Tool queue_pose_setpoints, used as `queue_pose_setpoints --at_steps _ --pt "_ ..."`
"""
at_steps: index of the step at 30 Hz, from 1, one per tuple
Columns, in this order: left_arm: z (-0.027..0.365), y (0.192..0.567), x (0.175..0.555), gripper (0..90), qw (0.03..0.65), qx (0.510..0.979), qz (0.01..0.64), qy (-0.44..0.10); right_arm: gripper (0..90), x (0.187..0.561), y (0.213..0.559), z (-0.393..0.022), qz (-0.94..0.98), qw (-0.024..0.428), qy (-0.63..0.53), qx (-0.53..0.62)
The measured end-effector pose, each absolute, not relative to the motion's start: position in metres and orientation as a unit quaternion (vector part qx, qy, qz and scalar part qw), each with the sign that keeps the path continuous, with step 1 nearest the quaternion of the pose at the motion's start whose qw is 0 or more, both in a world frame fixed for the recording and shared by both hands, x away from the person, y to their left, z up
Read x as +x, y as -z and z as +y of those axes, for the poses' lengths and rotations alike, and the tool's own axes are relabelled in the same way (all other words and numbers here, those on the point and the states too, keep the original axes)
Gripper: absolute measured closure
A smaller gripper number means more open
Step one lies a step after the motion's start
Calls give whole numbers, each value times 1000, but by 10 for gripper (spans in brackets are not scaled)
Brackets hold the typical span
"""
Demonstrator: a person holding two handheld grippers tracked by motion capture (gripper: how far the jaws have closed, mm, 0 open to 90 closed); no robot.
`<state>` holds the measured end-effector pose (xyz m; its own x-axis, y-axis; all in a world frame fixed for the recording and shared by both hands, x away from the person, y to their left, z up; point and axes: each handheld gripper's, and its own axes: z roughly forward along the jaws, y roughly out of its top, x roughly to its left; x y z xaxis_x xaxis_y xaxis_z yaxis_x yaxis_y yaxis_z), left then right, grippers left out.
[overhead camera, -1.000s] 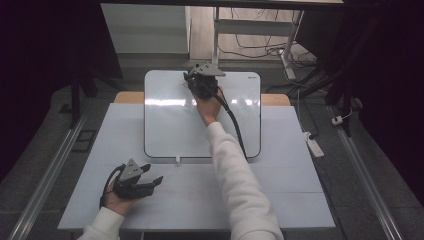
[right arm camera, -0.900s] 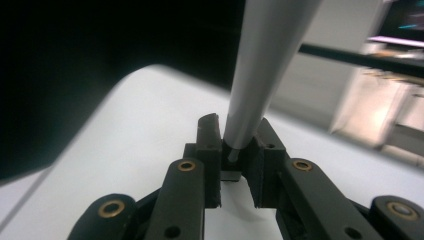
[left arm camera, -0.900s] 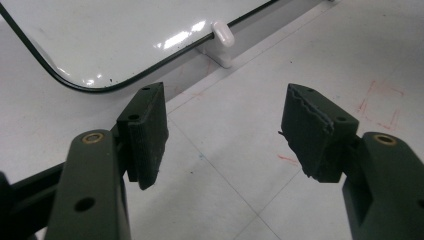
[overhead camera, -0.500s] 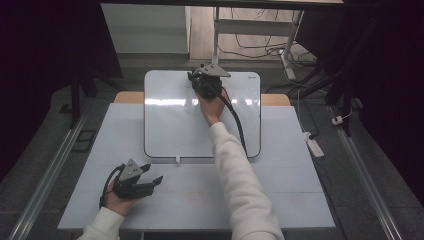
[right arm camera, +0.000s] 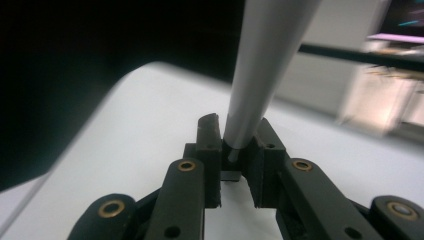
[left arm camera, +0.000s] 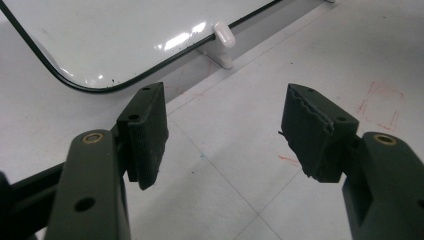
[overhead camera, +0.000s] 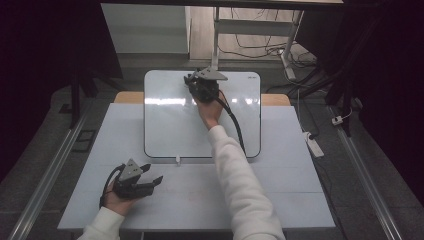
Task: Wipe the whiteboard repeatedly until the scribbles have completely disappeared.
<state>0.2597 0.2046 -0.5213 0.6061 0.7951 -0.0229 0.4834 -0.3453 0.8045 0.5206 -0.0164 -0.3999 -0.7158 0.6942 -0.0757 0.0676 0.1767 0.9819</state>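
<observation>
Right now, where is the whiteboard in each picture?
High view: the whiteboard lies in the middle of the table, past the left gripper.
Left gripper view: its near rounded corner is at the top left, beyond the open jaws.
Right gripper view: the white surface under the jaws looks like its far edge.
Shared landmark: the small white clip on the board's near edge.

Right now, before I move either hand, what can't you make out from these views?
- What the right gripper fingers hold: a grey tapered shaft whose top is cut off by the right gripper view's upper edge; the high view shows it too small to identify.
- Whether that shaft's tip touches the whiteboard: the fingers hide it.
- Background in the right gripper view: blurred.
- Red marks on the table, left gripper view: too faint to read.
</observation>
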Motion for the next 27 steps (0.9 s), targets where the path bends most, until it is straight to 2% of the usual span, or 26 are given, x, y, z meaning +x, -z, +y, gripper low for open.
queue_pose_setpoints --at_steps 1,3,7,18,22,25,27 --pt "204 521 260 355 408 798 400 -191 777 518 403 -13 727 260 -583 254" --pt "204 521 259 355 408 799 399 -191 777 510 409 -8 741 277 -566 231" --pt "204 520 258 355 409 797 400 -193 777 513 406 -26 714 295 -573 272" --pt "203 522 260 355 406 799 400 -192 777 513 408 -22 704 288 -589 273" --pt "203 522 260 355 405 799 400 -192 777 510 411 -6 723 290 -579 241" --pt "205 521 259 355 407 797 403 -193 777 511 409 -16 719 284 -581 255" --pt "205 521 258 355 407 797 402 -193 778 513 406 -31 704 299 -578 284"
